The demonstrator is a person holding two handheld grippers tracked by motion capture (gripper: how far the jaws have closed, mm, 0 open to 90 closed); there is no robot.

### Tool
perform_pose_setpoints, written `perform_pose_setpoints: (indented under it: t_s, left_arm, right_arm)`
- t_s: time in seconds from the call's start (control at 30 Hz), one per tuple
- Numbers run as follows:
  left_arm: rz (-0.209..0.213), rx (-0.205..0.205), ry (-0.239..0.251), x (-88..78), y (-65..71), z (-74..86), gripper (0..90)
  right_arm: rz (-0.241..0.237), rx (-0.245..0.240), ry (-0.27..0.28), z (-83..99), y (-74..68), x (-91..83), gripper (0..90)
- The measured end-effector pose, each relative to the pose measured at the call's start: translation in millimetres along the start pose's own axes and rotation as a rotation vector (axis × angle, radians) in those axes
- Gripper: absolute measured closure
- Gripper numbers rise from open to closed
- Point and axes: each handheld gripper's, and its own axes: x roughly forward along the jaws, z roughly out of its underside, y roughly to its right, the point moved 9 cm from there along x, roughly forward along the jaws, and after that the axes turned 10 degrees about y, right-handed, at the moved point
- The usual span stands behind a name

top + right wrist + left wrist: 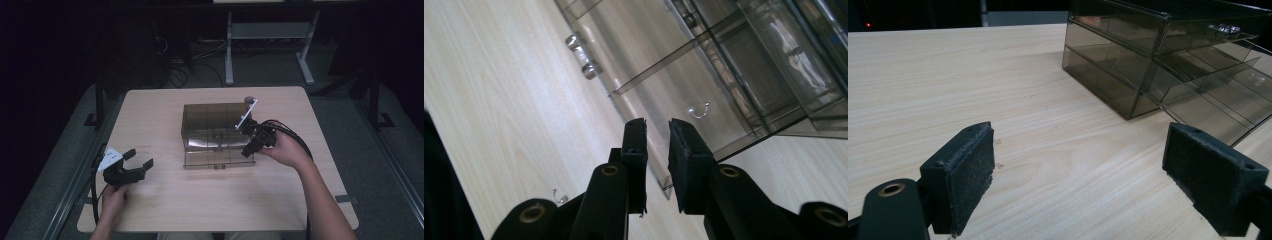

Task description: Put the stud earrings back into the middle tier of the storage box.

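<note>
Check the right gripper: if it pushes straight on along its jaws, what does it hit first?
Probably the pulled-out drawer of the smoked clear drawer box. The right gripper, jaws slightly apart with nothing between them, points at the drawer's floor near a small metal hook. Depth is unclear.

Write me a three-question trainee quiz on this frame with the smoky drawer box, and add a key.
1. True or false: the left tongs touch the drawer box.
2. Which drawer of the box stands pulled out? A: the top one. B: the lowest one. C: none.
3. What small thing lies inside the pulled-out drawer, just ahead of the right tongs?

Key: 1 false, they rest wide open on the table, apart from the box. 2 B. 3 a small metal hook.
</note>
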Motion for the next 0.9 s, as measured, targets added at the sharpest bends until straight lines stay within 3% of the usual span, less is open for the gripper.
perform_pose_setpoints:
  t_s: [0.4,0.9]
  left_arm:
    - [0.001,0.002,-0.002,0.0,0.1,0.2,12.8]
    - [0.002,0.008,-0.004,0.1,-0.2,0.4,12.8]
  right_arm:
    - [-0.003,-0.045,0.033,7.4,-22.0,-9.3,72.6]
    - [-0.007,-0.052,0.045,30.1,-37.7,-13.9,69.2]
